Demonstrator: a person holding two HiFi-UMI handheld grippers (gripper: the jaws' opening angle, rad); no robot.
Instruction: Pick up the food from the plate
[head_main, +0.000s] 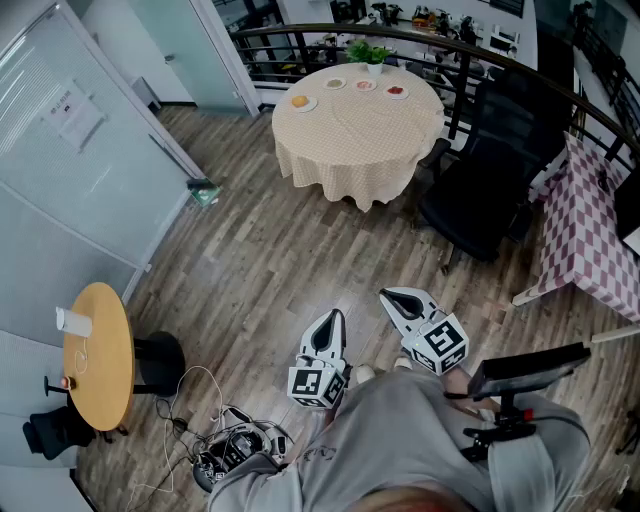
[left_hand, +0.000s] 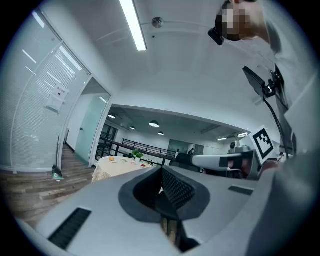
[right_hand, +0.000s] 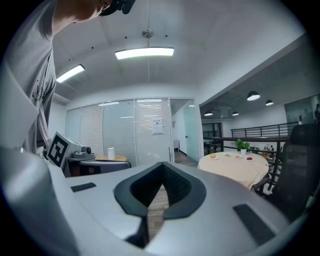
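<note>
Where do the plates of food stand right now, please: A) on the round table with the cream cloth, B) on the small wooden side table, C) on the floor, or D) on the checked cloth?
A: the plates sit on the cloth-covered round table, beside the potted plant.

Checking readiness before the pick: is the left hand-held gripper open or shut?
The left hand-held gripper is shut and empty: in its own view the dark pads meet at the tips with nothing between them.

Plenty of bare floor (head_main: 260, 260) is left up to the round worktop (head_main: 360, 150). Its right side's blocked by a black chair (head_main: 490, 190).
</note>
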